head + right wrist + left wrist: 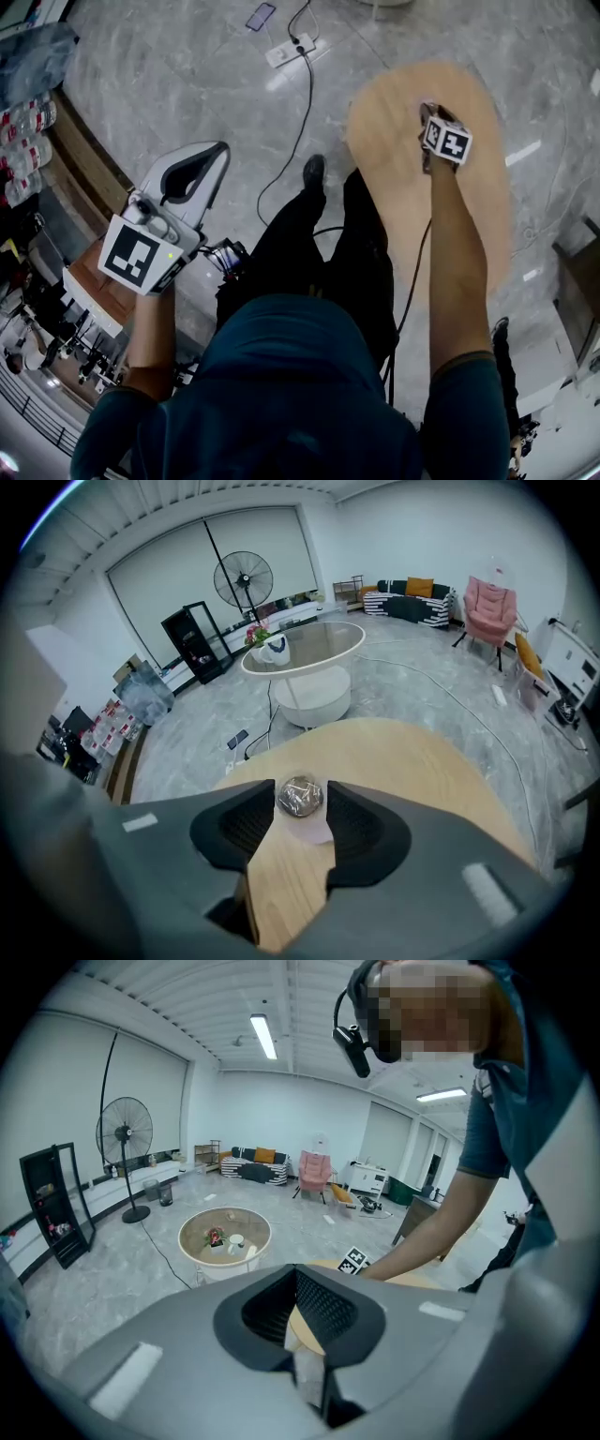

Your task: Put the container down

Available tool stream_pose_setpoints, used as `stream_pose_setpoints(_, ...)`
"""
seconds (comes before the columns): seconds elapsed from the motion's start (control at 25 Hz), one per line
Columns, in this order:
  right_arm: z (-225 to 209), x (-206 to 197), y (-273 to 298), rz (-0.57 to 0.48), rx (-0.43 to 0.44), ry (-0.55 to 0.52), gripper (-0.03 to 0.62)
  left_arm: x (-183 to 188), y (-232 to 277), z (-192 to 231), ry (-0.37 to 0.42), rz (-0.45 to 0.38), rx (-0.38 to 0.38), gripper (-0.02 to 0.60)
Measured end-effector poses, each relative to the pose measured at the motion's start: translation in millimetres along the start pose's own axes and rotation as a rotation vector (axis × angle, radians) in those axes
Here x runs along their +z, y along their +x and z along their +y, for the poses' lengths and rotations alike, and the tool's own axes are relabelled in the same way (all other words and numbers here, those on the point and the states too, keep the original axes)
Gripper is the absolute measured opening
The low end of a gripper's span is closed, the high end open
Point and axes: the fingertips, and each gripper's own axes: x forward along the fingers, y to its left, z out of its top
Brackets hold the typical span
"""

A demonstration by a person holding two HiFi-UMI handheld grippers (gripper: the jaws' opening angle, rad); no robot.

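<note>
Container (300, 798): small, round, clear-lidded, pinched at its sides by right gripper (292, 801) over wooden table (412, 761) | probably light, thin-walled, slippery: hold mid-wall, squeeze gently | left gripper (216, 152) clenched on nothing | beyond: glass table (309, 653), fan (243, 577)
</note>
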Motion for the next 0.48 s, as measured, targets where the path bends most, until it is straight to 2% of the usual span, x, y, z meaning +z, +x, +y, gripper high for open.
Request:
stream_pose_setpoints(0.32, 11, 12, -74, -0.056, -0.016, -0.056, 0.160, 26, -45, -7, 0.042, -0.089, 0.021, -0.003)
stream_pose_setpoints(0.48, 27, 19, -129, -0.133, -0.025, -0.063, 0.160, 42, -73, -10, 0.067, -0.141, 0.030, -0.003)
